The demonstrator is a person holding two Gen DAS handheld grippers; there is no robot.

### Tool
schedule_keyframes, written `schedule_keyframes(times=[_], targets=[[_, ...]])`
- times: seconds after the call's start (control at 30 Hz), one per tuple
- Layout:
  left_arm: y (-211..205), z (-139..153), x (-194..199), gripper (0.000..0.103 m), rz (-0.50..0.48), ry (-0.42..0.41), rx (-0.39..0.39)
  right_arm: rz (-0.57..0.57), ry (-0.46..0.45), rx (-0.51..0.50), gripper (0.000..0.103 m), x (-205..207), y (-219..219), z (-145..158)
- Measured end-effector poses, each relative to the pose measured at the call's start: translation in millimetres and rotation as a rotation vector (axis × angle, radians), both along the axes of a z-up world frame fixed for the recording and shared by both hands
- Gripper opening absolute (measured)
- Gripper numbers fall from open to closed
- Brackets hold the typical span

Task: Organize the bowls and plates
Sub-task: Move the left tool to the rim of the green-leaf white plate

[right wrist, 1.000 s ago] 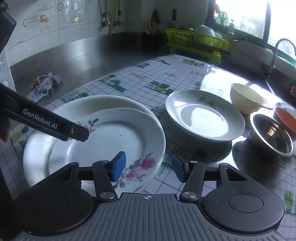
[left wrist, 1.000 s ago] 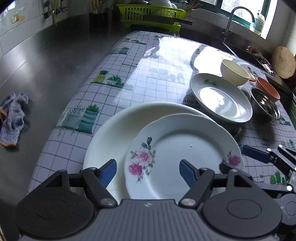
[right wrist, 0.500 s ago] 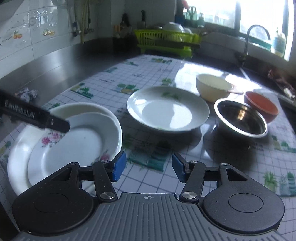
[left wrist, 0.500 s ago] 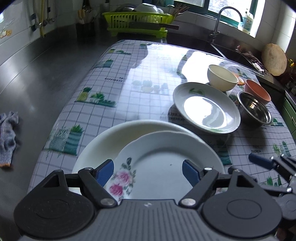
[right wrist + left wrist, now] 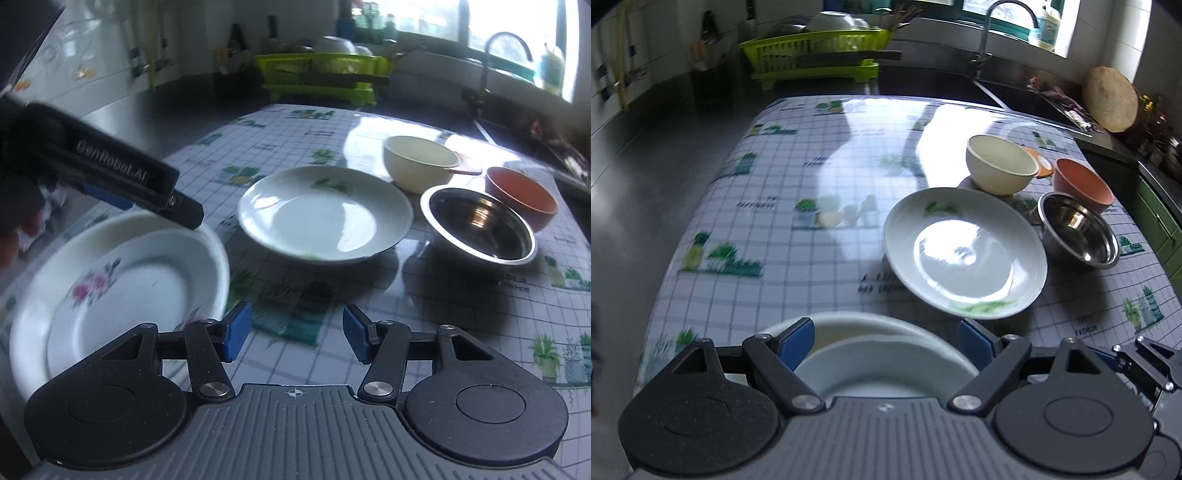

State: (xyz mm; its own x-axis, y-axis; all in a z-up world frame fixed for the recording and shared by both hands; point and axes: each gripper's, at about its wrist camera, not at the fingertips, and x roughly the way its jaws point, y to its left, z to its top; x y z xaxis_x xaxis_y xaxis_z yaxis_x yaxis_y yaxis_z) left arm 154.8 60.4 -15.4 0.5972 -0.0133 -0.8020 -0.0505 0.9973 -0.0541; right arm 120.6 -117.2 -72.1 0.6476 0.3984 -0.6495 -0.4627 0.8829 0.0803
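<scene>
White china with a pink rose print, the flowered plate (image 5: 122,295) lies nested on a larger plain plate (image 5: 110,229) at the near left of the checked tablecloth (image 5: 461,332). The left gripper (image 5: 886,345) hangs over the near edge of this pair; its jaws have just been opening and now stand wide, the blue pads to either side of the rims with nothing pressed between them. The right gripper (image 5: 297,334) stands partly apart and empty, over bare cloth just right of the stacked pair.

The next loose plate, the green-leaf plate (image 5: 325,214), lies straight ahead of the right gripper and a little further off, while from the left gripper it sits ahead and off to the right. So the right hand looks the nearer and better lined up for it. Being round, it has no long axis; its near rim faces the right gripper.

Behind it to the right cluster the cream bowl (image 5: 419,162), the steel bowl (image 5: 480,229) and the orange bowl (image 5: 521,195), close together. A green dish rack (image 5: 321,74) stands far back by the sink.
</scene>
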Motion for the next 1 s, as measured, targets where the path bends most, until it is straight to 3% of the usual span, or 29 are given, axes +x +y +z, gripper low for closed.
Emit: schedule_keyframes(times=[0.6, 1.0], targets=[[-15.8, -20.3, 87.3, 0.087, -0.175, 0.036, 0.007, -0.233, 0.149, 0.087, 0.057, 81.8, -5.5, -6.4], [-5.5, -38.8, 127.9, 0.086, -0.241, 0.031, -0.034, -0.285, 0.192, 0.075, 0.057, 104.1, 7.6, -21.2]])
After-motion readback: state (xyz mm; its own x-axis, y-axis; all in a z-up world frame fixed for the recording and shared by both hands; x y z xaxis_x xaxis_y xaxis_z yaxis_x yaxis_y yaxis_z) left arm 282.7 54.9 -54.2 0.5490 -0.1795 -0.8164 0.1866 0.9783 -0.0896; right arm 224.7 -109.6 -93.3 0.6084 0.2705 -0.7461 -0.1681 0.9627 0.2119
